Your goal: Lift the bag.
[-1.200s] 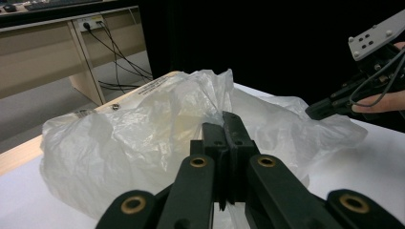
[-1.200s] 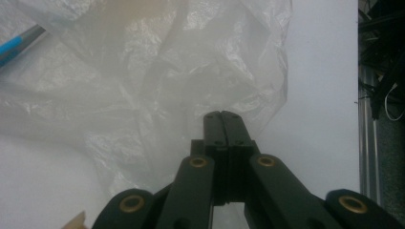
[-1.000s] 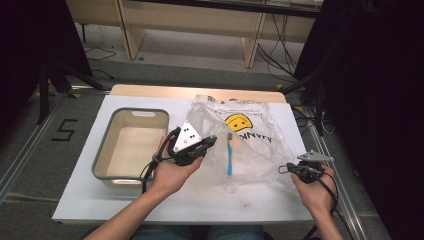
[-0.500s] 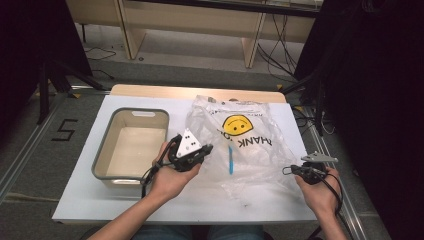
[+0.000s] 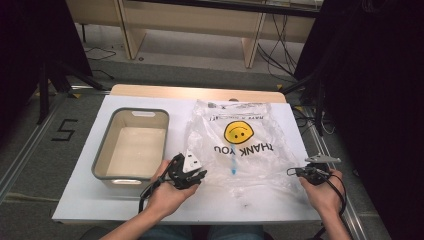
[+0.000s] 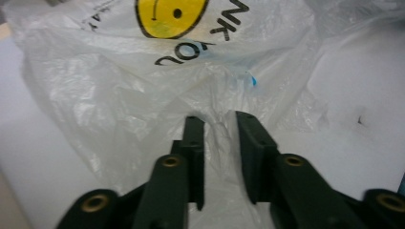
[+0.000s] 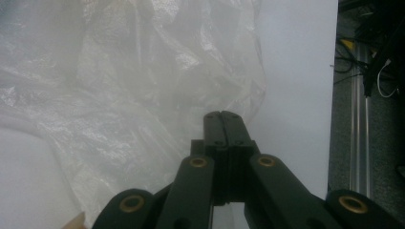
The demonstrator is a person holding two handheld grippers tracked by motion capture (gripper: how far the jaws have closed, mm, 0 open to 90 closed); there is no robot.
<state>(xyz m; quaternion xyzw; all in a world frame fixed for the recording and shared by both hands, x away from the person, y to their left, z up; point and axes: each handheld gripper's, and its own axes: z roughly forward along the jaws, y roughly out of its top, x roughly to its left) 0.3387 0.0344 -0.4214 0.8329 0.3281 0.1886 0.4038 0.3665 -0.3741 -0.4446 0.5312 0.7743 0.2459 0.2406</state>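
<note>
- High view: the left gripper has come down toward the near left corner of the plastic bag, which lies flat on the white counter beside the grey tub. The right gripper has kept its place at the bag's near right edge.
- Left gripper view: its fingers have just been opening and now stand partly apart, a fold of film between them, not pinched. I judge it is regrasping the corner.
- Right gripper view: fingers fully together at the bag's edge; whether film is caught, I cannot tell.
- The bag is clear and crinkled, with a yellow smiley, "THANK YOU", and something blue inside.
</note>
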